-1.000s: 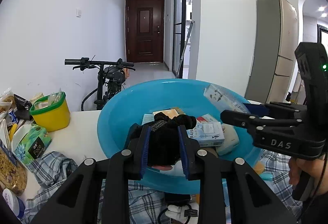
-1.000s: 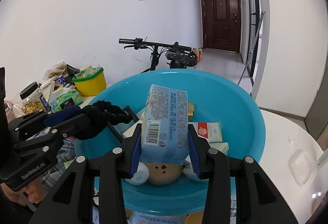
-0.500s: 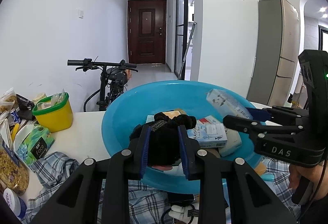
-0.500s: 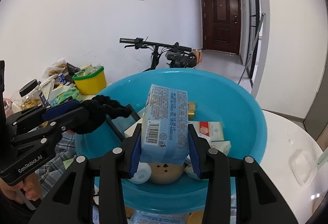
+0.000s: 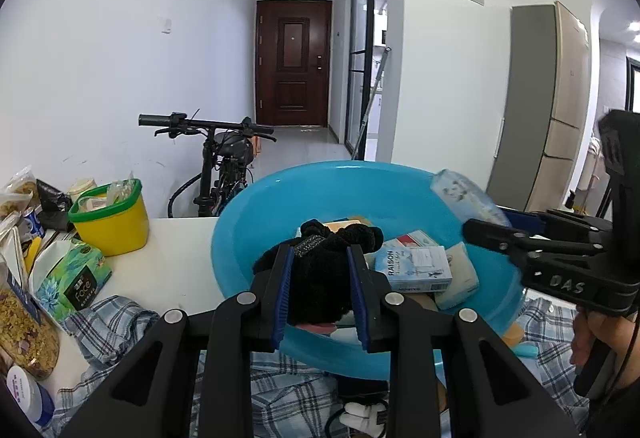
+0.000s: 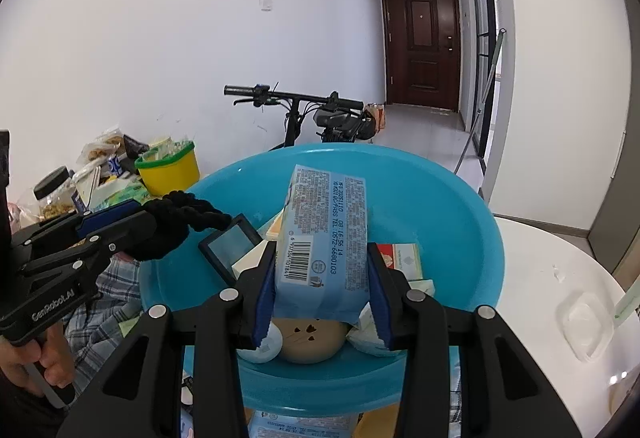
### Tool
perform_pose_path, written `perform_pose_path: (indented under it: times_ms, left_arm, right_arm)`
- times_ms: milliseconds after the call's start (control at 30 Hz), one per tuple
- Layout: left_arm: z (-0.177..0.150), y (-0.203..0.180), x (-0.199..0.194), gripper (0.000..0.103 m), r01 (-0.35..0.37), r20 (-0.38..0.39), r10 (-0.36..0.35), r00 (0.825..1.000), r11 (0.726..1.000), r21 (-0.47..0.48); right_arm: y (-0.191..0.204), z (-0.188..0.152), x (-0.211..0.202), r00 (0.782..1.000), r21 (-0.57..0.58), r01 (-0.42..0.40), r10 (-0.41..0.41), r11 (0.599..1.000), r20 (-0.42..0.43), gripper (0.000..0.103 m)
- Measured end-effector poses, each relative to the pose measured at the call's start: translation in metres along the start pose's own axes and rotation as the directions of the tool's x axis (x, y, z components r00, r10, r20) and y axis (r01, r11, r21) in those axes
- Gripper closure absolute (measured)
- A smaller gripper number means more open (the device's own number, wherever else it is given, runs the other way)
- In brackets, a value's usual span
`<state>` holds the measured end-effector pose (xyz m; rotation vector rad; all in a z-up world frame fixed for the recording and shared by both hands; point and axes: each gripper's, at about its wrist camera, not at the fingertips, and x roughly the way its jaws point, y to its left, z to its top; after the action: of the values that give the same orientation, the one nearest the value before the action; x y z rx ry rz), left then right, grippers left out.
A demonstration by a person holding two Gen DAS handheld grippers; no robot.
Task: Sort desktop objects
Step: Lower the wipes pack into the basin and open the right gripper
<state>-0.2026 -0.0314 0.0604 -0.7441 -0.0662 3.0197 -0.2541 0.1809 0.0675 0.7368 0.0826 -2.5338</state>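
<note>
My left gripper (image 5: 319, 292) is shut on a black knitted glove (image 5: 320, 278), held above the near left rim of a blue basin (image 5: 248, 222). In the right wrist view that glove (image 6: 176, 217) hangs at the left over the basin (image 6: 448, 205). My right gripper (image 6: 322, 292) is shut on a light blue tissue pack (image 6: 324, 238), held above the basin's middle; in the left wrist view this pack (image 5: 460, 193) shows at the right. Inside the basin lie a blue-and-white box (image 5: 416, 268), a small mirror (image 6: 232, 246), a tan round thing (image 6: 310, 340) and other small packs.
A yellow tub with a green rim (image 5: 110, 217), a green tissue pack (image 5: 68, 278) and snack bags crowd the white table's left side. A plaid cloth (image 5: 116, 322) lies under the basin. A clear lid (image 6: 586, 326) rests at the right. A bicycle (image 5: 224, 157) stands behind.
Both grippers have stayed nearly still with their loads. The view has drifted a little, so the basin sits slightly more to the right in the left wrist view.
</note>
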Motion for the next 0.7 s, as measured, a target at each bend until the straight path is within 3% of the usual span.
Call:
perform_pose_path:
  times_ms: [233, 700]
  left_arm:
    - [0.001, 0.018, -0.003, 0.074, -0.011, 0.002, 0.011, 1.000, 0.999, -0.047]
    - [0.001, 0.018, 0.001, 0.074, 0.020, -0.009, -0.021, 1.000, 0.999, -0.030]
  right_arm:
    - [-0.012, 0.004, -0.014, 0.999, 0.021, 0.016, -0.017, 1.000, 0.043, 0.063]
    - [-0.042, 0.005, -0.022, 0.998, 0.108, -0.007, 0.001, 0.994, 0.058, 0.063]
